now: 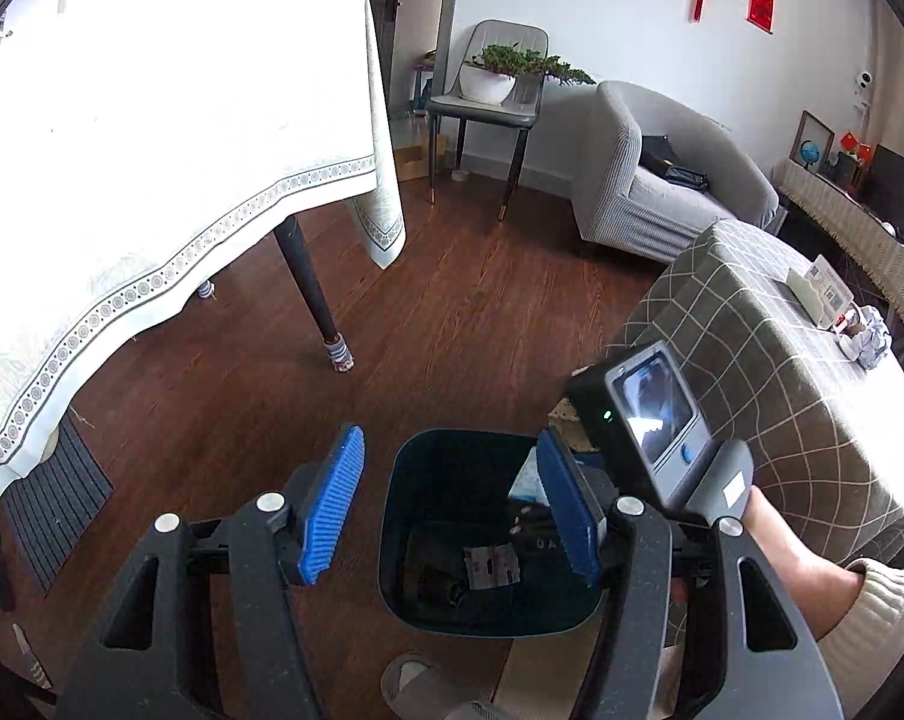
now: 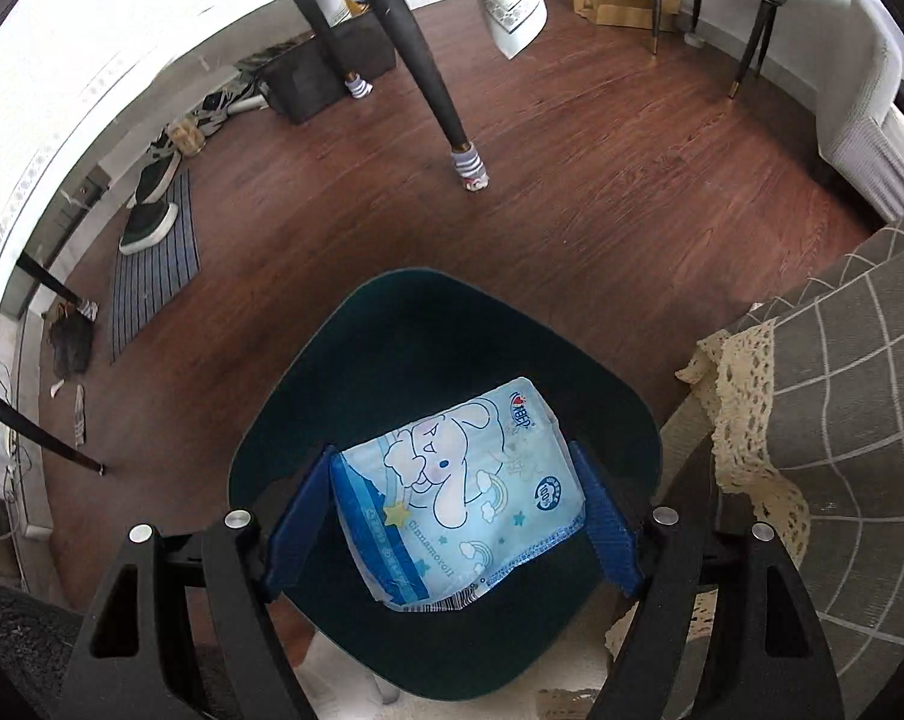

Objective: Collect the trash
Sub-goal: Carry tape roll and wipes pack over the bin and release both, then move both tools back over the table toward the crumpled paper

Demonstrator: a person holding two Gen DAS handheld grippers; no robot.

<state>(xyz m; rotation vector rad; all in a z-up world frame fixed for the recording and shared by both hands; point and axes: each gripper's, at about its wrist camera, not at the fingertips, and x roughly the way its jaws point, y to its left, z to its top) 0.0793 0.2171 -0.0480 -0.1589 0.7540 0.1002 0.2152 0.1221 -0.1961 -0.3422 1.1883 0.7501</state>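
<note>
The right gripper (image 2: 454, 516) clamps a pale blue cartoon-printed tissue pack (image 2: 457, 498) across its width, directly over the mouth of the dark green bin (image 2: 440, 324), apparently for dropping in. The pack is soft and slightly crumpled. The left gripper (image 1: 452, 510) hangs above the bin, jaws wide, holding nothing.

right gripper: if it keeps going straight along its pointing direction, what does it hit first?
Likely the inside of the dark green bin. The right gripper, shut on the blue tissue pack, points down into the bin's mouth; the pack would touch first. Depth to the bottom is unclear.
</note>
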